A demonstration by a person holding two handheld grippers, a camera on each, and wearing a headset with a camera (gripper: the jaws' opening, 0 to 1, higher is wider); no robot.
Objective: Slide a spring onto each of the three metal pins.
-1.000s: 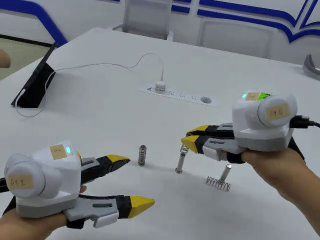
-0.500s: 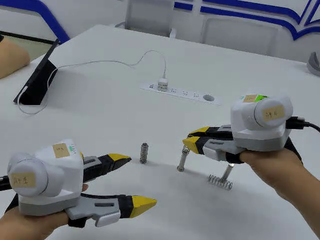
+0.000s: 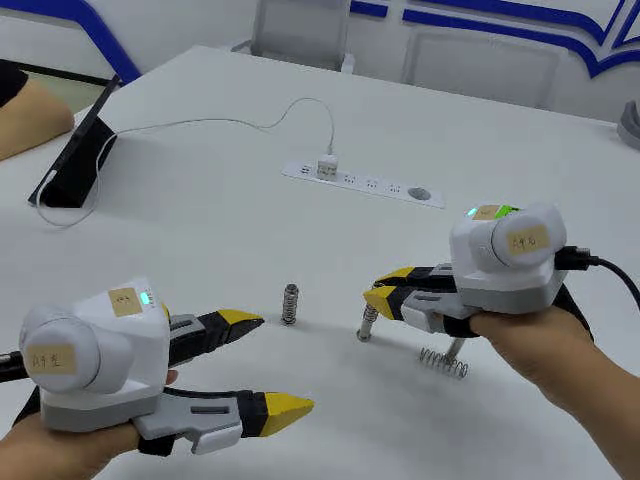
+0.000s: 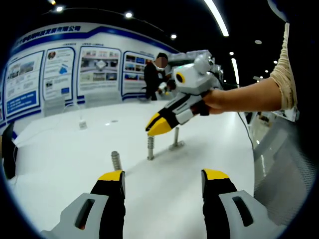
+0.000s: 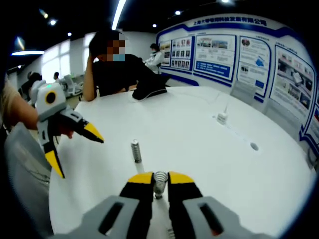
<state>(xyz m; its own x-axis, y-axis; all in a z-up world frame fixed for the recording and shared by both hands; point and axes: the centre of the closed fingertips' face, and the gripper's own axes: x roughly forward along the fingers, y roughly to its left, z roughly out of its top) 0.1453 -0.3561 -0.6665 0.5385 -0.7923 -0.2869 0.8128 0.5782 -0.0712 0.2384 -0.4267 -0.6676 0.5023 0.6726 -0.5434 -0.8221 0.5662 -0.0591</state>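
Three metal pins stand on the white table [image 3: 200, 230]. The left pin [image 3: 290, 303] wears a spring and shows as well in the left gripper view [image 4: 116, 160] and the right gripper view [image 5: 135, 150]. My right gripper [image 3: 385, 293] is shut on a spring [image 5: 159, 182] at the top of the middle pin [image 3: 367, 324]. The third pin [image 3: 456, 347] stands under my right hand, with a loose spring [image 3: 443, 362] lying at its foot. My left gripper [image 3: 265, 362] hovers open and holds nothing, left of the pins; its fingers [image 4: 112, 177] point toward them.
A white power strip [image 3: 365, 185] with a plugged charger and cable lies further back. A dark tablet stand [image 3: 75, 150] sits at the left edge. A seated person [image 5: 117, 69] is across the table. A chair [image 3: 300, 30] stands at the far side.
My right gripper has moved down a little with the spring, over the middle pin. The left gripper has stayed in place and open. The head camera has shifted slightly.
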